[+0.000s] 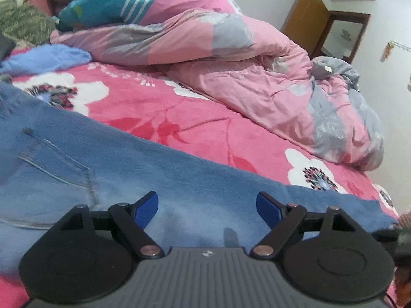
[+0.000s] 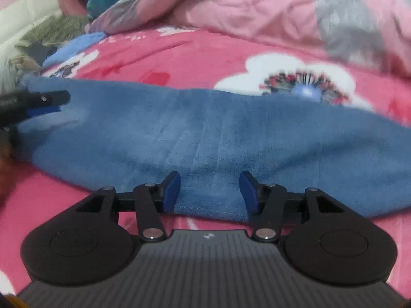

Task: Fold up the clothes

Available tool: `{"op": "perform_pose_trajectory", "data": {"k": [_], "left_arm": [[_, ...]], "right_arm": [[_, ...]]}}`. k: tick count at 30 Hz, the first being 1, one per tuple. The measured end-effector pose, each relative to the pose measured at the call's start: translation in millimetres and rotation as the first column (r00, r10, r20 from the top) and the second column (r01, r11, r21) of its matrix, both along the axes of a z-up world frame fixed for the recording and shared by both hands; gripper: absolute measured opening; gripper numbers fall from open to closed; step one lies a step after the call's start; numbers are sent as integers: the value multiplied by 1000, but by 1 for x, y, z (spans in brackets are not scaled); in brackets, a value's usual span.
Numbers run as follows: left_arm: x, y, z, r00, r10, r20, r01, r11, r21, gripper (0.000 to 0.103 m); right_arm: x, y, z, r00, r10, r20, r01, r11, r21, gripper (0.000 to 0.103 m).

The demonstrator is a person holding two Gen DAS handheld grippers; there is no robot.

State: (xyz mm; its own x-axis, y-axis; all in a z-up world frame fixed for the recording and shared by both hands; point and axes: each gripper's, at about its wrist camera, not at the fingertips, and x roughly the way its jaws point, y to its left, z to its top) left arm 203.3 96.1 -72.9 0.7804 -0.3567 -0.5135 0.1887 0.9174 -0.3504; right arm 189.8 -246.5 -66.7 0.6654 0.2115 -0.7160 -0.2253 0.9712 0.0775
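Blue jeans [image 1: 108, 159] lie flat across the pink flowered bedspread [image 1: 195, 128], back pocket at the left. My left gripper [image 1: 207, 205] is open just above the jeans' seat and leg, holding nothing. In the right wrist view the jeans' leg [image 2: 195, 128] stretches across the bed. My right gripper [image 2: 210, 190] is open, its blue pads astride the leg's near edge without closing on it. The left gripper's finger [image 2: 51, 97] shows at the far left of that view, over the jeans.
A rumpled pink and grey duvet [image 1: 257, 77] fills the back and right of the bed. A light blue garment [image 1: 51, 56] and a teal striped pillow [image 1: 110, 5] lie at the back left. A wooden door [image 1: 305, 18] stands beyond the bed.
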Motion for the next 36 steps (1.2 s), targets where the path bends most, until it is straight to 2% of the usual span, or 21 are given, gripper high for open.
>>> {"op": "perform_pose_trajectory", "data": {"k": [1,3,5,7,10,12,13,15,16,17,19,21,24,26,29,31,32,36], "left_arm": [[-5,3,4,1000,-1,11,1,1000,7,85],[-10,8,9,999,-10,31,9,1000,11,85],[-15,10,13,997,-43,67,42,999,20,84],[-20,10,16,991,-89,104,85,995,42,84],[-33,6,20,967,-199,157,183,976,115,83],[-40,3,21,953,-241,181,216,965,148,83],[-41,4,21,951,-247,185,222,964,146,83],[-41,6,21,951,-249,185,227,965,130,83],[-40,8,21,953,-243,181,225,968,113,83],[-38,11,20,957,-233,175,219,971,95,83],[-35,17,19,963,-214,161,207,977,58,83],[-33,23,18,965,-213,154,213,977,22,83],[-35,26,18,950,-260,170,263,965,7,84],[-38,21,17,930,-320,179,319,947,35,85],[-42,2,10,918,-359,169,334,929,158,85],[-42,-11,3,924,-352,149,313,921,233,84],[-39,-13,1,932,-336,135,299,924,236,82],[-22,-2,-5,966,-244,83,227,959,170,81]], "right_arm": [[-4,5,11,1000,-3,5,3,1000,-18,51],[-28,23,32,988,120,99,-116,992,-44,51],[-52,49,44,948,265,176,-240,959,-150,53],[-69,81,40,888,409,210,-341,893,-295,53],[-75,117,19,820,539,194,-421,797,-433,51],[-70,130,5,796,582,169,-447,752,-485,51],[-67,133,0,790,591,161,-451,739,-500,47],[-59,136,-7,785,601,149,-454,723,-521,31],[-58,134,-4,788,594,160,-450,734,-509,12],[-57,130,2,794,581,179,-442,754,-486,8],[-56,120,19,807,551,213,-440,801,-406,6],[-48,111,27,820,525,228,-439,833,-337,5],[-30,97,35,852,473,227,-435,878,-199,4],[-18,92,33,872,439,214,-423,898,-121,4],[0,85,28,900,393,188,-398,917,-12,4],[10,82,23,913,370,171,-382,923,41,4],[12,83,19,916,366,166,-378,924,49,5],[11,80,13,920,345,183,-365,927,86,7]]}}
